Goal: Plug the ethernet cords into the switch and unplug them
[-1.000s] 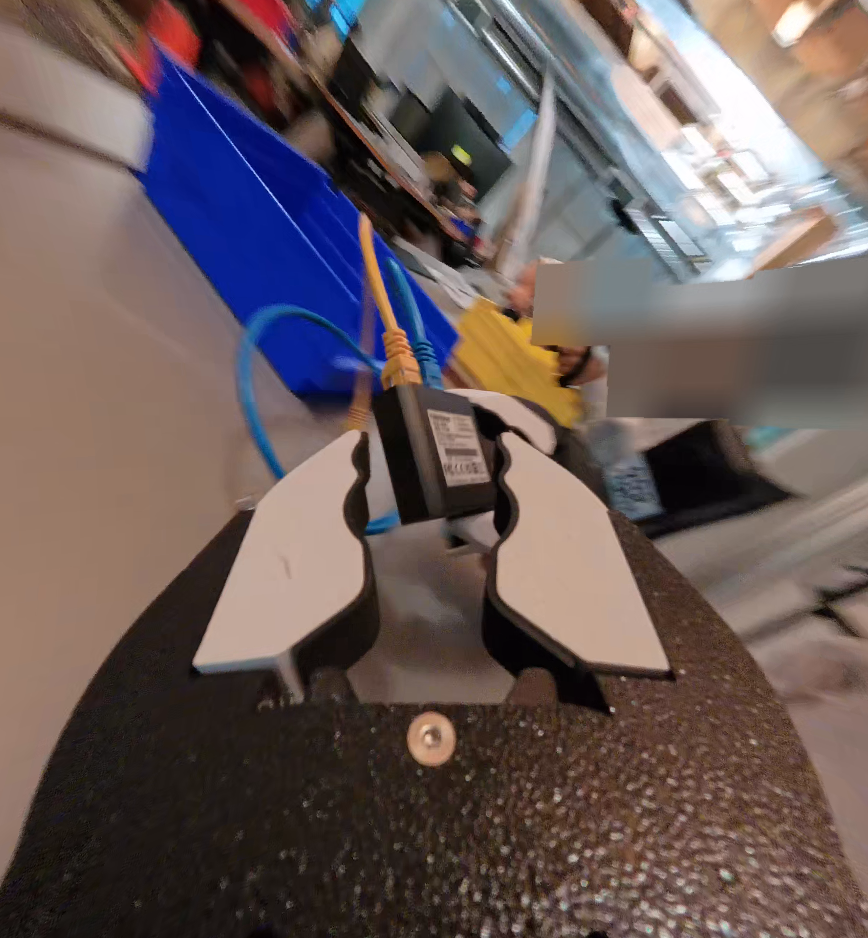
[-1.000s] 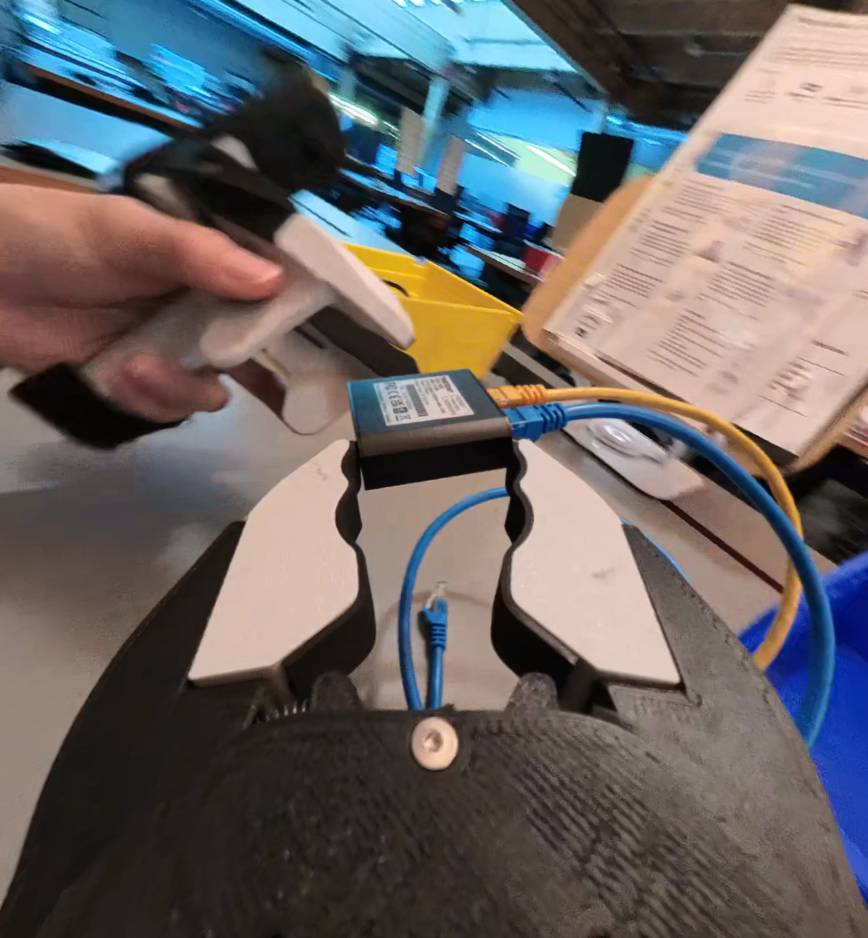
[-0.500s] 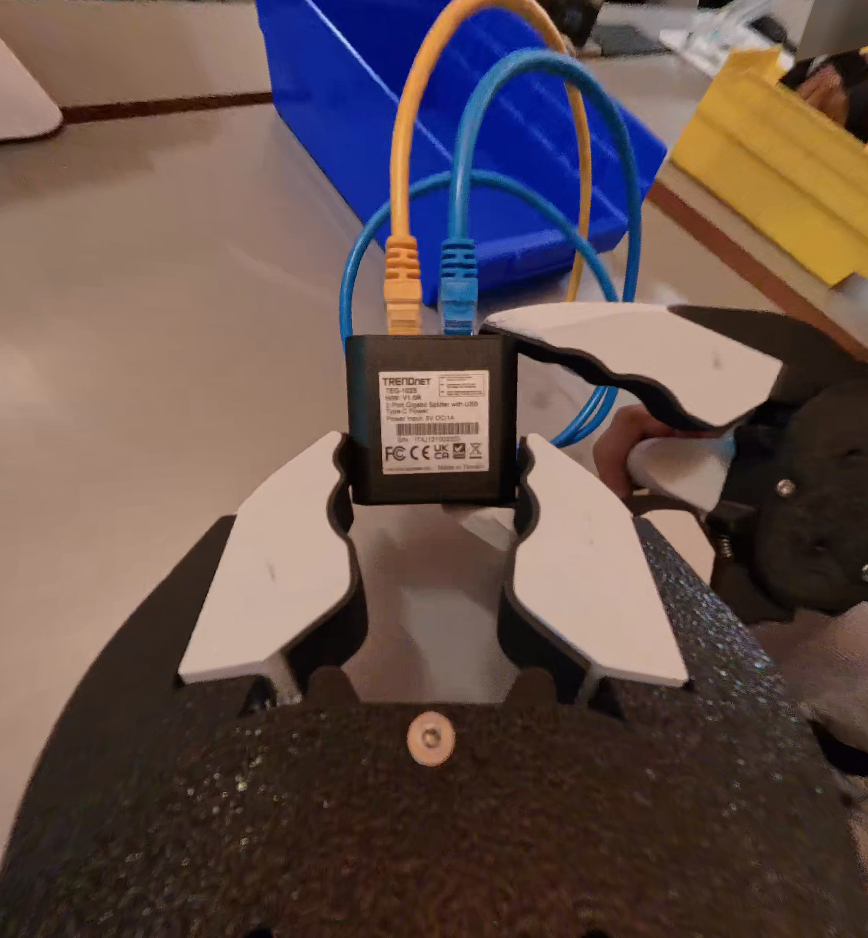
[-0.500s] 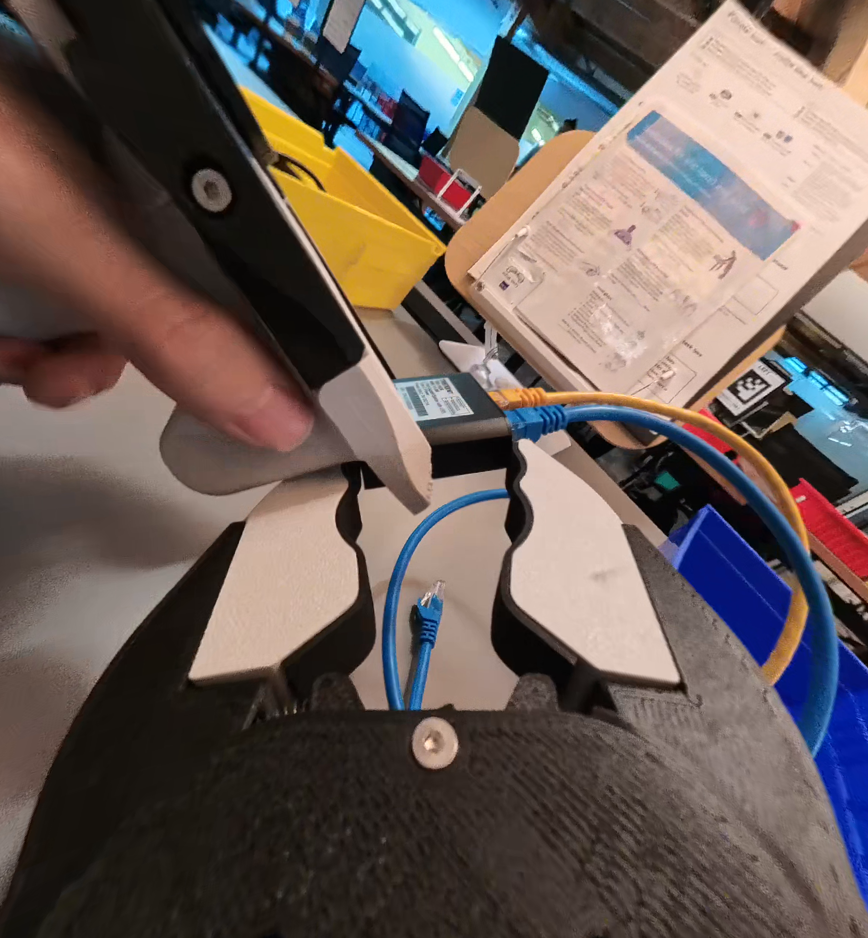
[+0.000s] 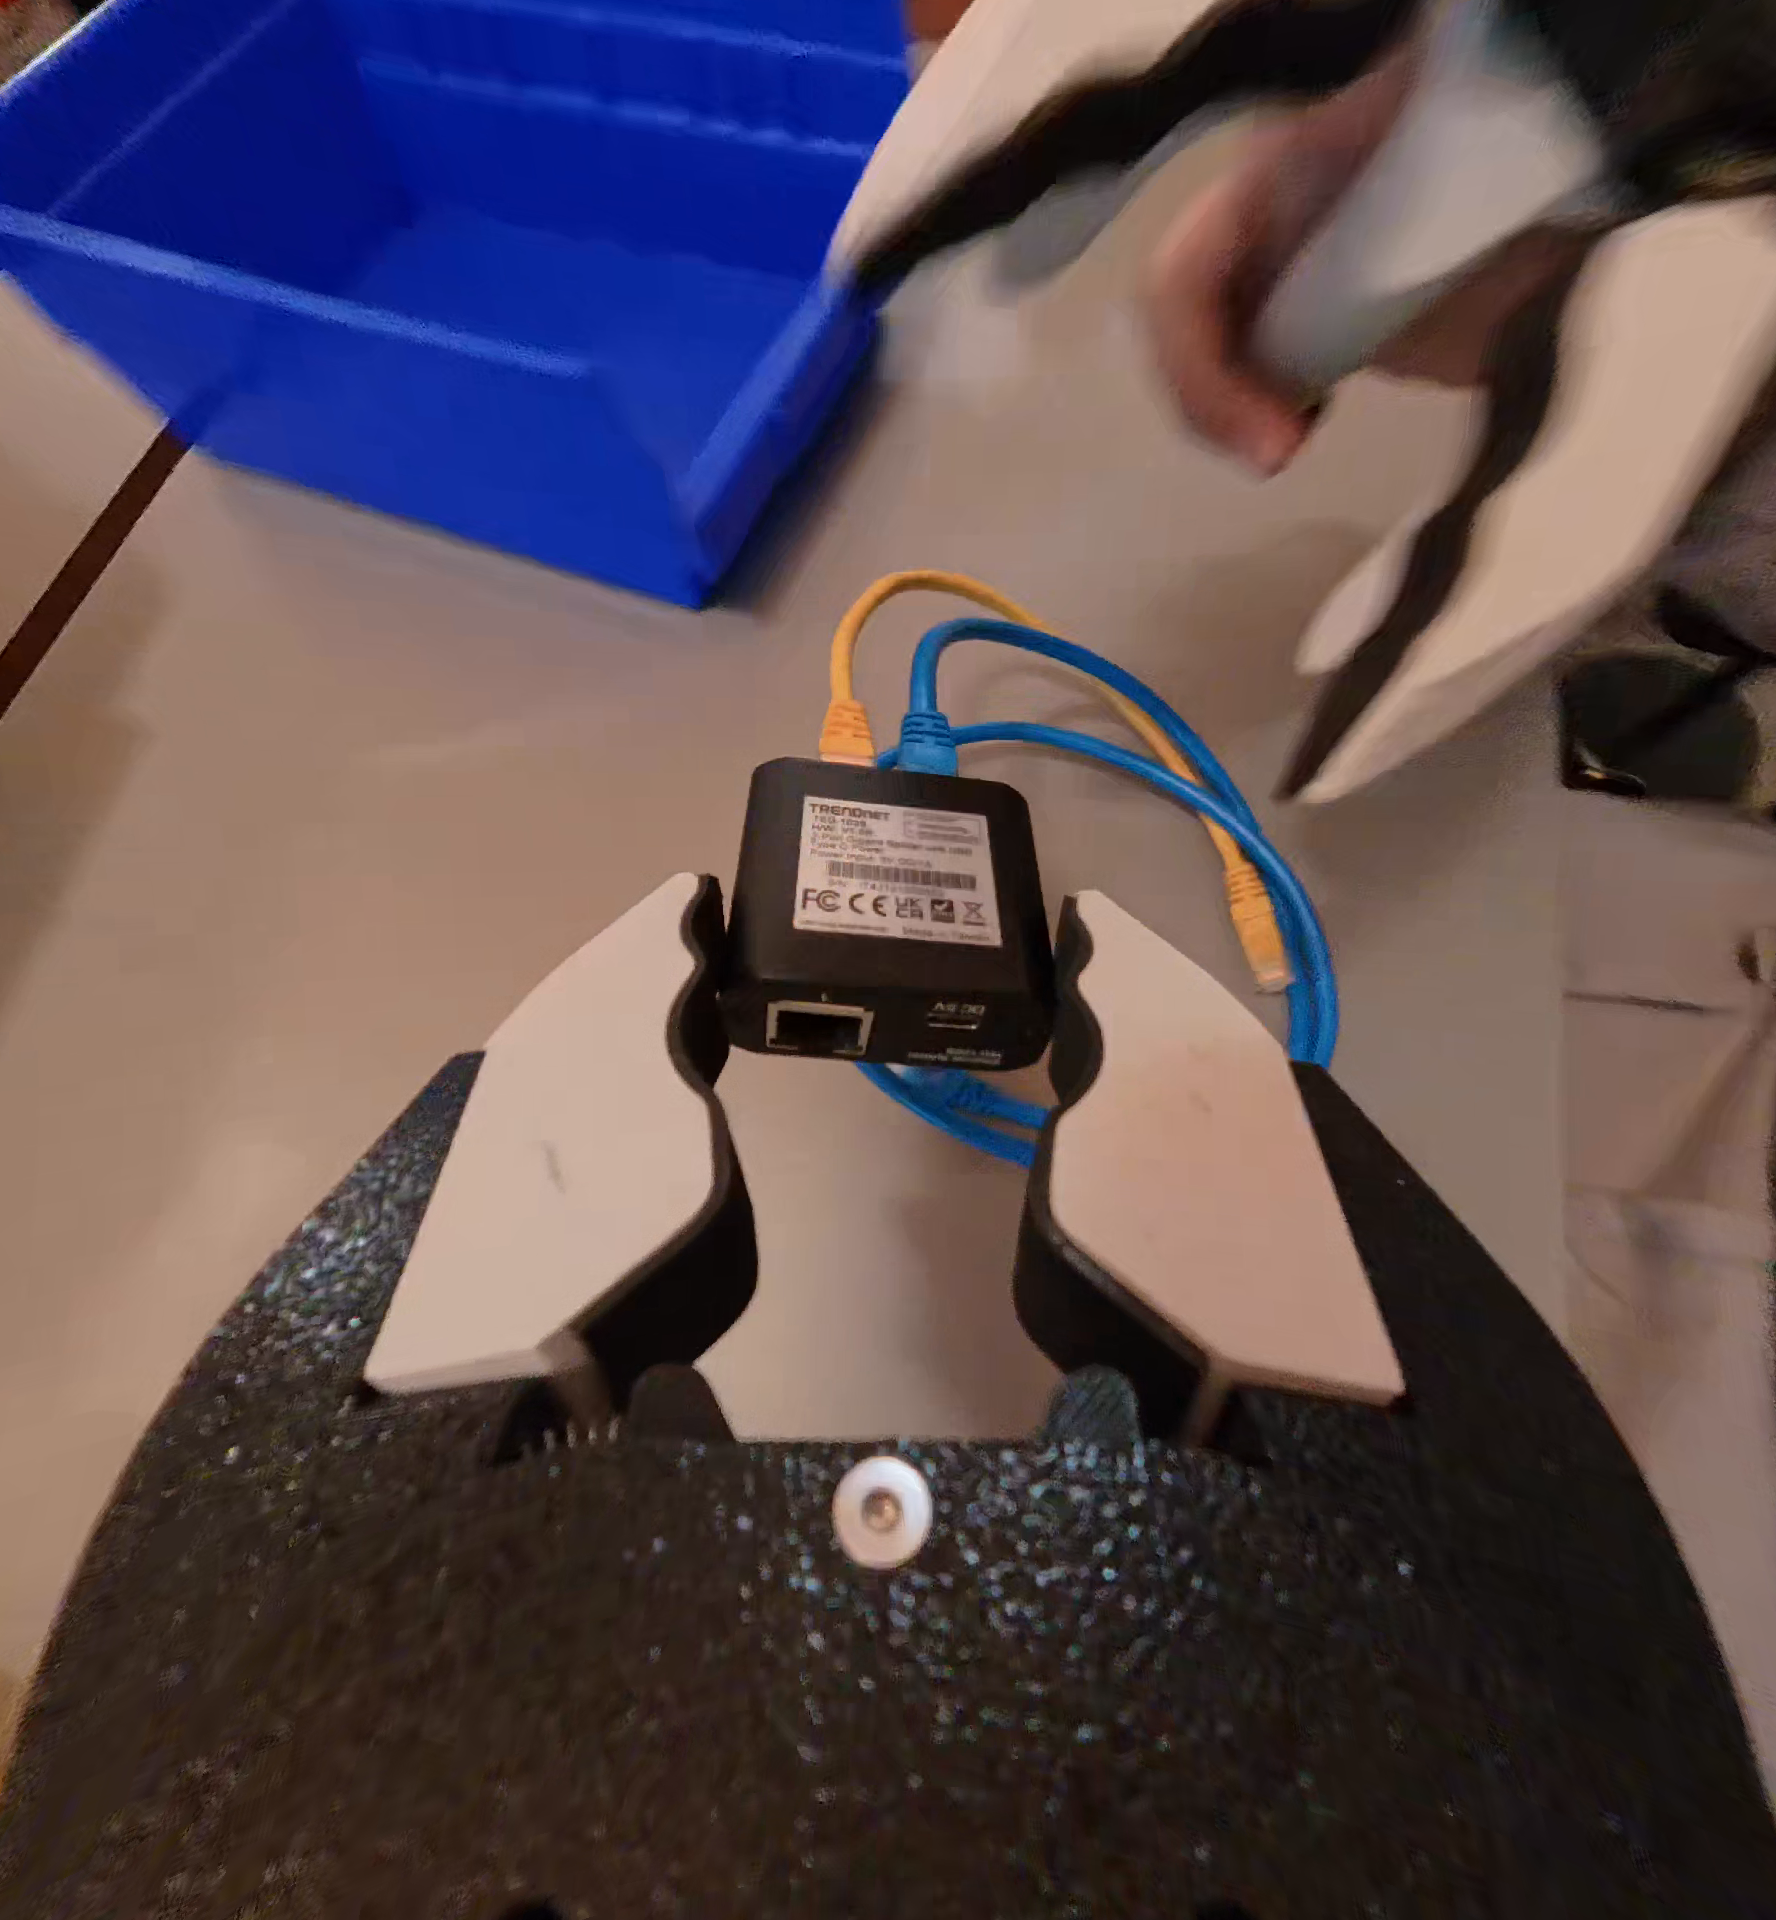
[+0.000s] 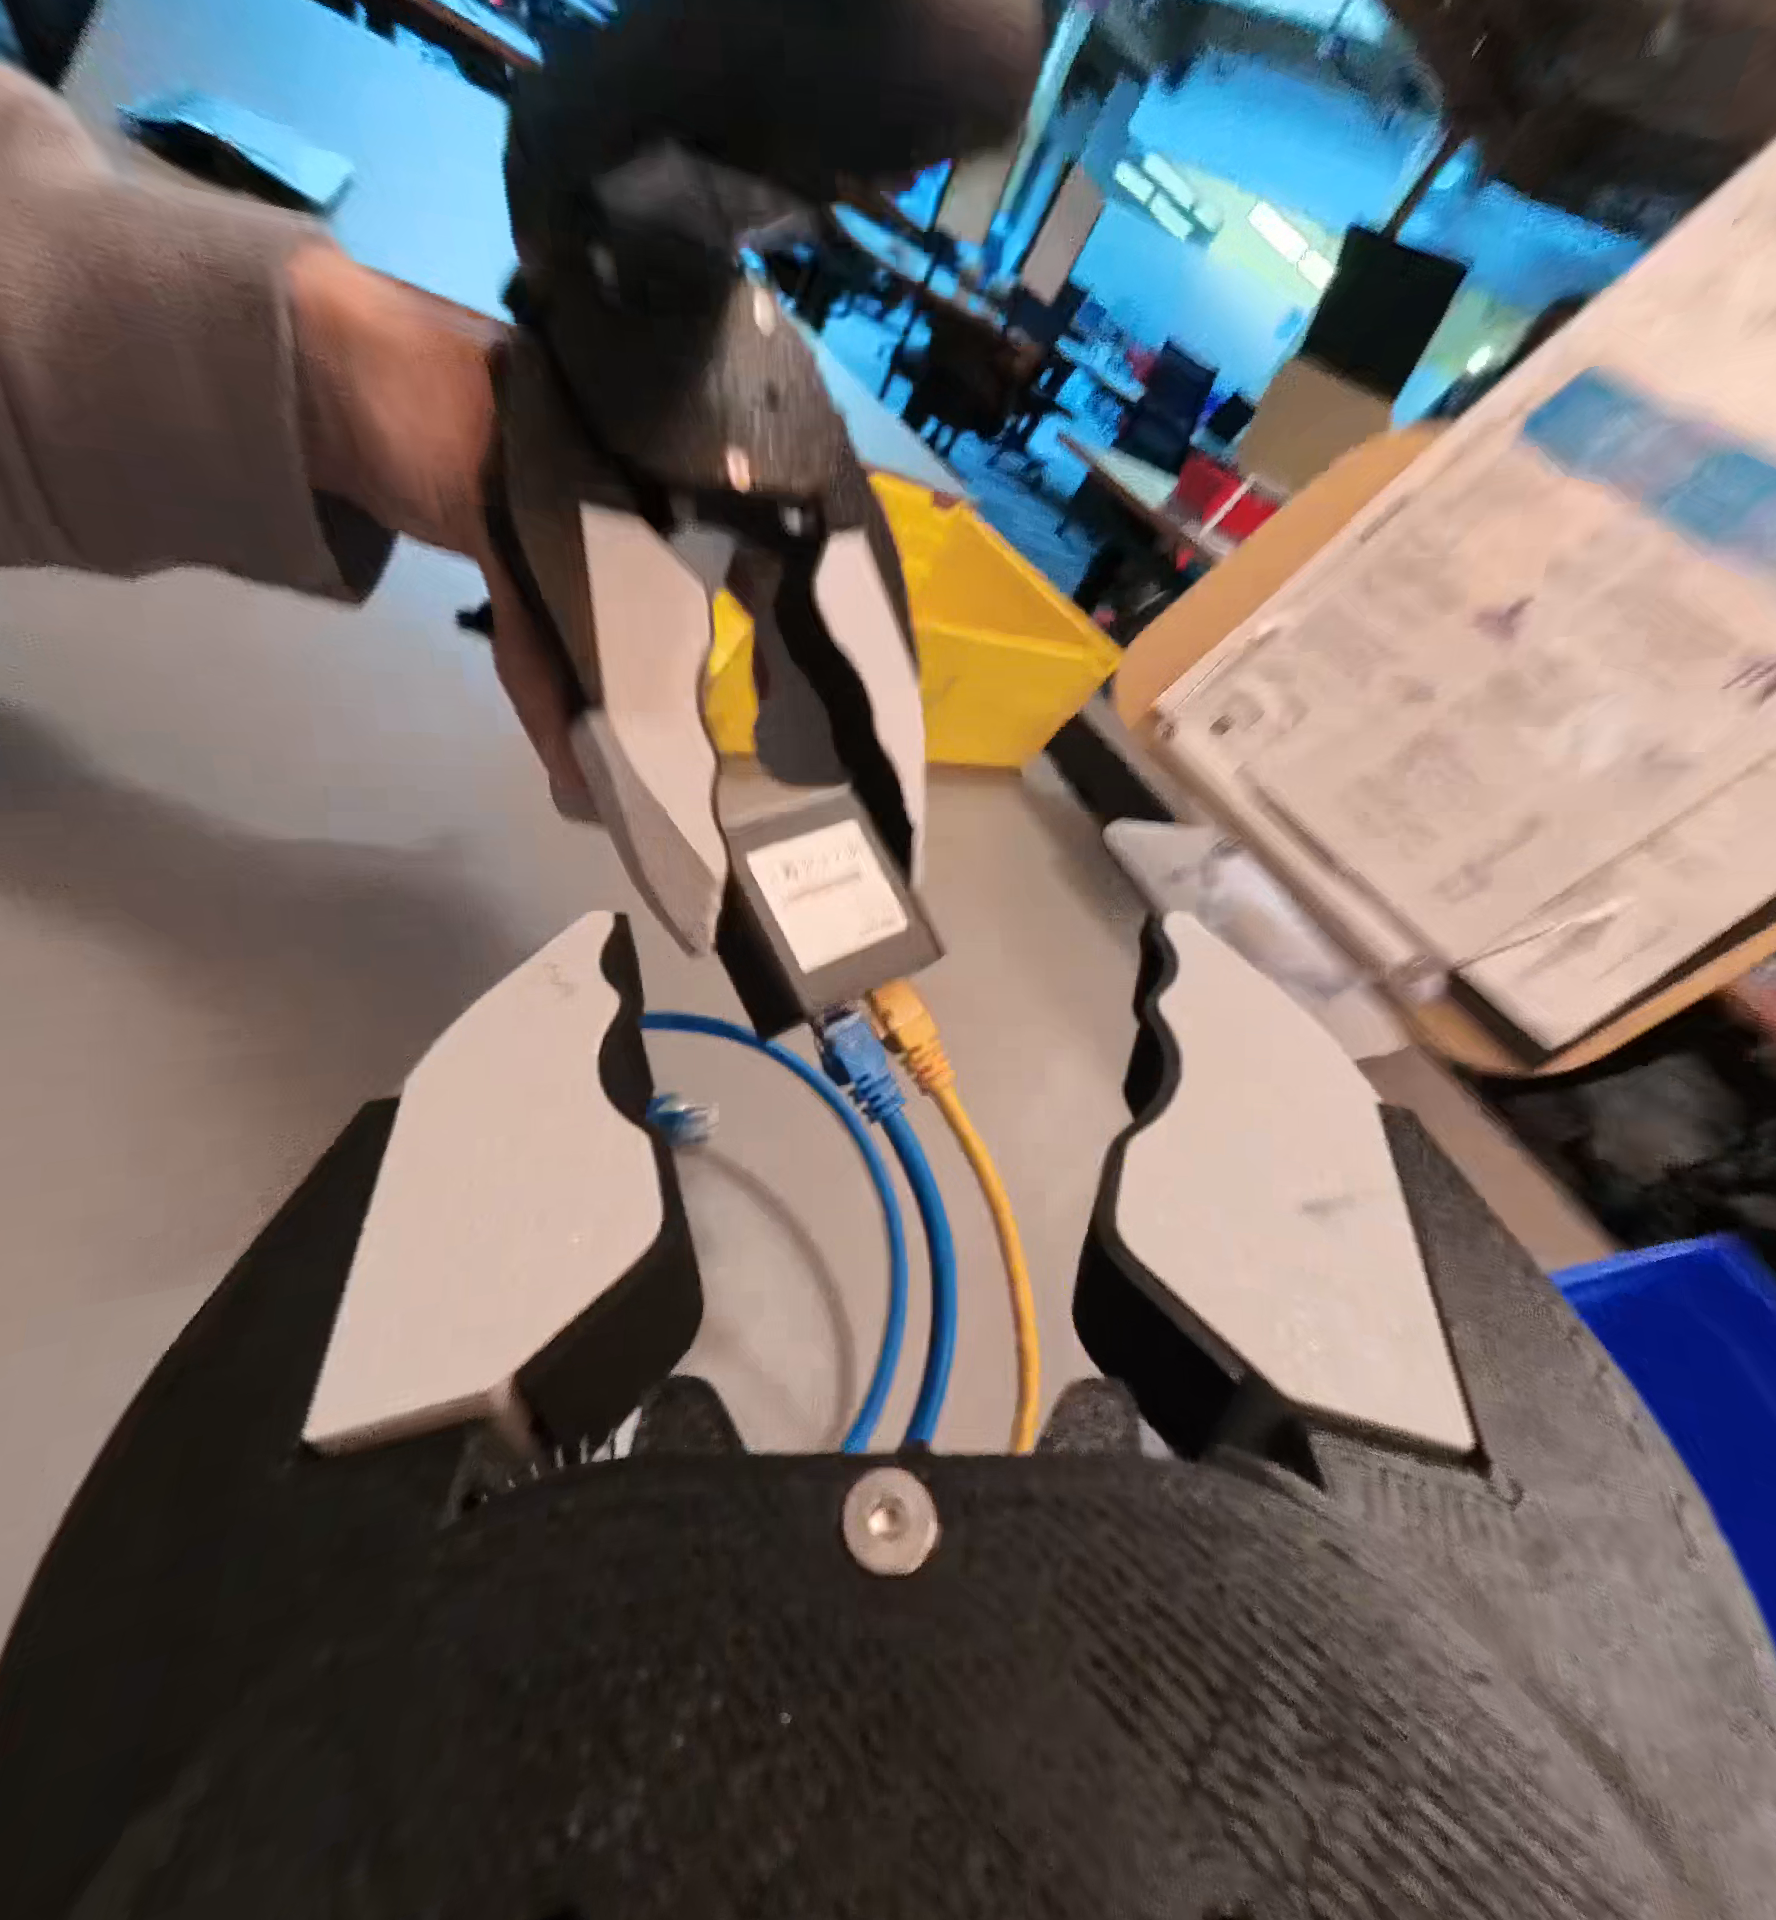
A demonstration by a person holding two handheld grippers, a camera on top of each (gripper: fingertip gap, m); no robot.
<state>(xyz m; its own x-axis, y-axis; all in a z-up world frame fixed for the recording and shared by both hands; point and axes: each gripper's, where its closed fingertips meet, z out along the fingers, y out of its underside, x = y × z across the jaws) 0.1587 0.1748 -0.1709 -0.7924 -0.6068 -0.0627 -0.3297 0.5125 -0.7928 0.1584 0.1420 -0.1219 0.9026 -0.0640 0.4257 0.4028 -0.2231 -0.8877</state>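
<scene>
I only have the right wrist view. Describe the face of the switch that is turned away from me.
Observer: The switch, clamped in the left tongs, has one unfilled ethernet port on that face.
Operator: Find the yellow cord's loose end.
Observer: The yellow cord loops round, and its free plug lies on the table, right of the switch in the left wrist view.
Operator: Look into the blue bin.
Observer: The blue bin beyond the switch is split into compartments by dividers.
</scene>
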